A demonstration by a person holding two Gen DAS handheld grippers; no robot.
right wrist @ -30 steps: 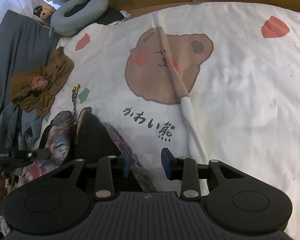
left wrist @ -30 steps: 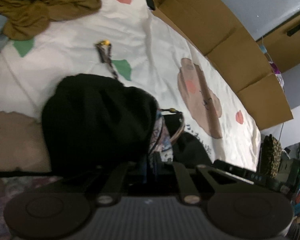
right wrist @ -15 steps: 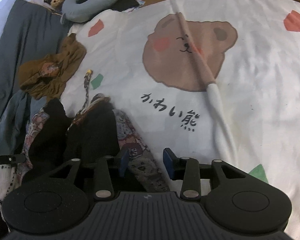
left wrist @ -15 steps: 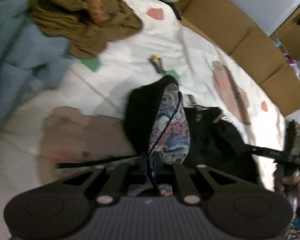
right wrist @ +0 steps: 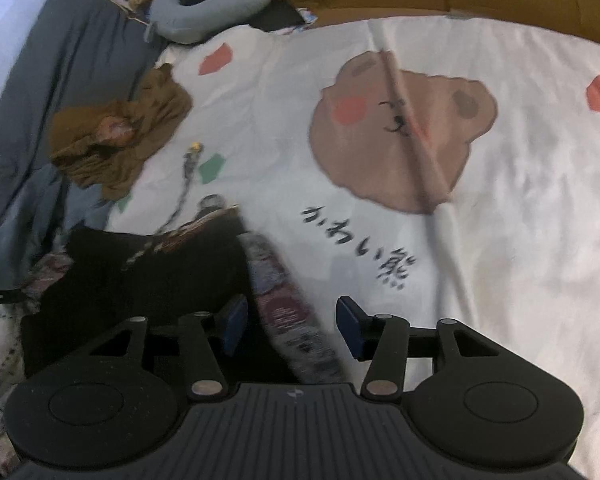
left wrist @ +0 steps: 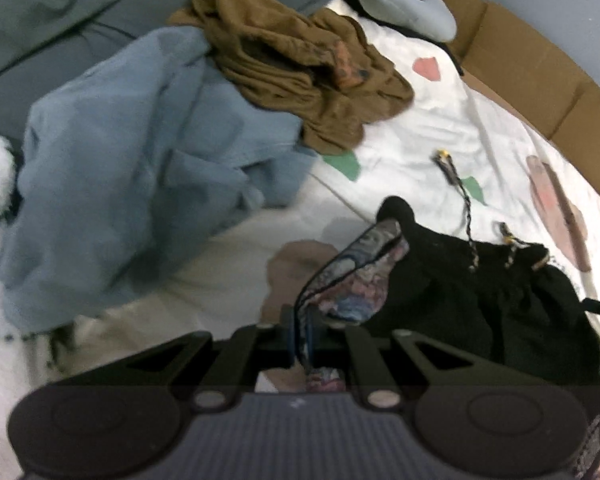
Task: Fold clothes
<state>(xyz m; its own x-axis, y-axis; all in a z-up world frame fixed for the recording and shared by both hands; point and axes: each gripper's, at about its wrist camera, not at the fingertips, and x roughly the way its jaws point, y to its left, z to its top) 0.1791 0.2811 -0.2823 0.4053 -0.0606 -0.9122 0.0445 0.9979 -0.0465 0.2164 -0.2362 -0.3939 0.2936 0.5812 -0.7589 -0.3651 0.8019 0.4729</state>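
My left gripper (left wrist: 299, 334) has its fingers clenched on the patterned edge of the black garment (left wrist: 480, 292), which lies on the bear-print bedsheet (right wrist: 380, 80). Right gripper (right wrist: 291, 322) fingers are released, straddling the garment's patterned strip w/o touching. Brown shirt (left wrist: 300, 76) and blue garment (left wrist: 132, 168) are heaped nearby.

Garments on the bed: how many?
3. Black garment, patterned lining, clamped in the left tool; brown one crumpled farther off; blue one heaped beside it. More may be hidden.
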